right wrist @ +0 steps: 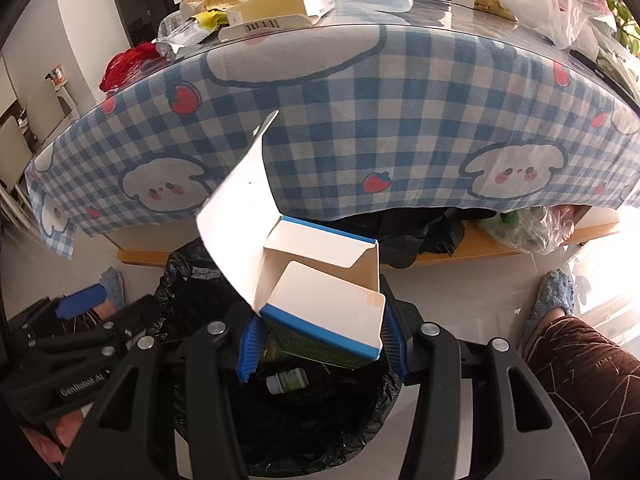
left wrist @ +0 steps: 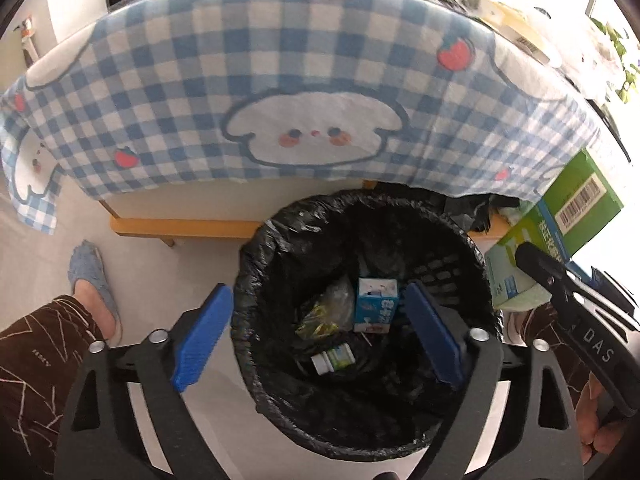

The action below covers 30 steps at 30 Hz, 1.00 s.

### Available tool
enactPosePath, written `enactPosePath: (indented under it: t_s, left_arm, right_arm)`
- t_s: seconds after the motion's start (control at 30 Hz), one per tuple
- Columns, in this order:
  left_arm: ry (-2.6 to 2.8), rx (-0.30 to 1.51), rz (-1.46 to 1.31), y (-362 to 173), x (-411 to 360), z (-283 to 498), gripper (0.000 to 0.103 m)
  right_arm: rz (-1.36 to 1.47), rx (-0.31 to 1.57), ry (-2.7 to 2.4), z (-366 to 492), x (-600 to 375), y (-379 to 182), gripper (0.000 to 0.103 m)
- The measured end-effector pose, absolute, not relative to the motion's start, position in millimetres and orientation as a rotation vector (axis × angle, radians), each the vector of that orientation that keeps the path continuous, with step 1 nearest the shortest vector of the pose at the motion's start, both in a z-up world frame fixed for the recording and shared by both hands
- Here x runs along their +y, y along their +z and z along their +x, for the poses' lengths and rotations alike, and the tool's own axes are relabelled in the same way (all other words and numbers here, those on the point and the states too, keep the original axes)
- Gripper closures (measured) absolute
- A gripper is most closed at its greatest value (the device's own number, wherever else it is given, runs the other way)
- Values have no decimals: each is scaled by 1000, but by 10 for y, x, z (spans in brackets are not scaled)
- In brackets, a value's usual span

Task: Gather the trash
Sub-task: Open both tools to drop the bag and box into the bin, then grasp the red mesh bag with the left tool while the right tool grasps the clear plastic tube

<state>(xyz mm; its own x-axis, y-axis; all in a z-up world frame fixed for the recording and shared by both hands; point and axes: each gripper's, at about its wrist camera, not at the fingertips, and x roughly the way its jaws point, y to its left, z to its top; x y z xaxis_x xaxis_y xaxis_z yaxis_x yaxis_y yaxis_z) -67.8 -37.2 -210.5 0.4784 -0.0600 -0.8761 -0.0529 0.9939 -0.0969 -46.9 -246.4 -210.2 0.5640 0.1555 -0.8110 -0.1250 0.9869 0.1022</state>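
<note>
A black-bagged trash bin (left wrist: 256, 272) stands on the floor below the table edge. Inside lie a blue-white milk carton (left wrist: 375, 305), a yellow wrapper (left wrist: 320, 316) and a small white-green bottle (left wrist: 334, 358). My left gripper (left wrist: 320, 336) is open and empty above the bin's mouth. My right gripper (right wrist: 320, 344) is shut on an opened green, blue and white cardboard box (right wrist: 320, 304) with its flap up, held over the bin (right wrist: 192, 280). That box also shows at the right of the left wrist view (left wrist: 560, 224). The bottle shows under it in the right wrist view (right wrist: 286, 380).
A table with a blue checked cloth (left wrist: 280, 80) overhangs the bin. Its top carries boxes, wrappers and plastic bags (right wrist: 280, 12). A wooden shelf (left wrist: 180, 226) under the table holds dark bags. The person's blue slippers (left wrist: 92, 280) (right wrist: 550, 300) and brown trousers flank the bin.
</note>
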Motion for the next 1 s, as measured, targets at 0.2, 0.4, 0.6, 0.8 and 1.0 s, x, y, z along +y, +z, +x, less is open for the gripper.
enactPosePath:
  t_s: [0.2,0.4,0.6,0.8,1.0]
  left_arm:
    - [8,1056,-125,-2107,-312,-683,6]
    - [13,1056,-127,-2097,-285,-684,6]
    - [28,1052,-119,-2045,-246,-661,6]
    - [37,1046,-111,-1867,-202,-634,6]
    - [28,1016,-86,-1564,-167,-502,6]
  right_arm:
    - [24,967,185,-497,-2351,-2157,55]
    - [-2,973,201,-524,-2220,-2227,54]
    - [4,964,196,-511,-2228,-2188,40]
    - [26,935,184,-487,-2333,-1972,27]
    - [24,857,170,-328,-2483,-1418,22]
